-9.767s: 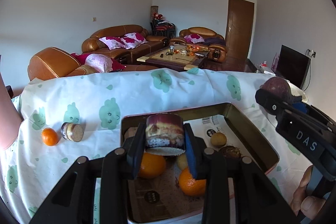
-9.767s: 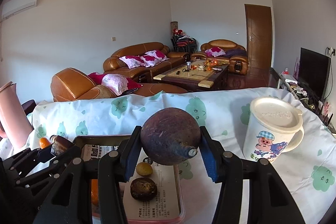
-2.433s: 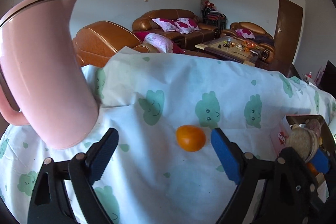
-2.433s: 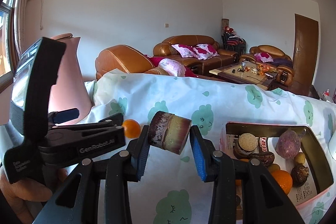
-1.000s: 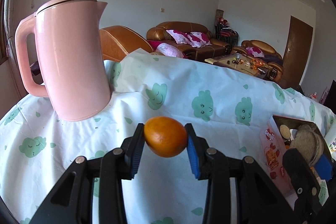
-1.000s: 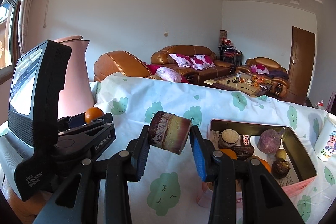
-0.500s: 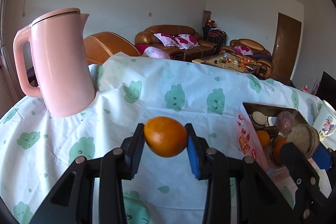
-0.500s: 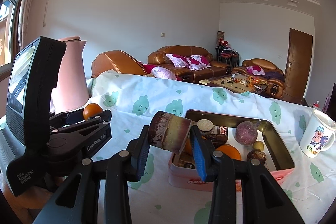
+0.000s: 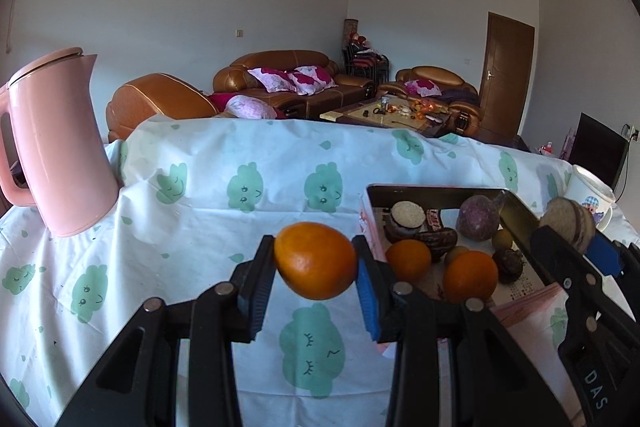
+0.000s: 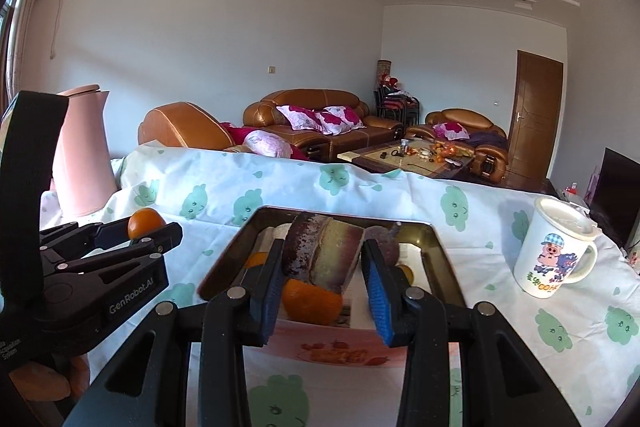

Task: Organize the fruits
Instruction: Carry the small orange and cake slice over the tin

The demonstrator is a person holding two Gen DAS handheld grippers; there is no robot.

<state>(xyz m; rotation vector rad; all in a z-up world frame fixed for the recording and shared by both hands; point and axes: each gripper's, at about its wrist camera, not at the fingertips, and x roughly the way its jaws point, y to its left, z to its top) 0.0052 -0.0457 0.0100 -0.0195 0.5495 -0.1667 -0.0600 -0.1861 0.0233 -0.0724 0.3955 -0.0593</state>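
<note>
My left gripper is shut on an orange, held in the air over the tablecloth just left of the metal tin. The tin holds two oranges, a purple round fruit, a cut brown piece and several small dark fruits. My right gripper is shut on a brown cut chunk with a pale face, hanging over the near end of the tin. The same chunk shows at the right edge of the left wrist view. The left gripper with its orange shows at the left of the right wrist view.
A pink kettle stands at the table's far left. At the far right stands a white lidded mug with a cartoon print. The tablecloth is white with green prints and drops off at the far edge. Sofas and a coffee table lie beyond.
Both grippers have swung right toward the tin, each keeping its load. The kettle has slid to the left of the view and the tin now lies close under the right gripper.
</note>
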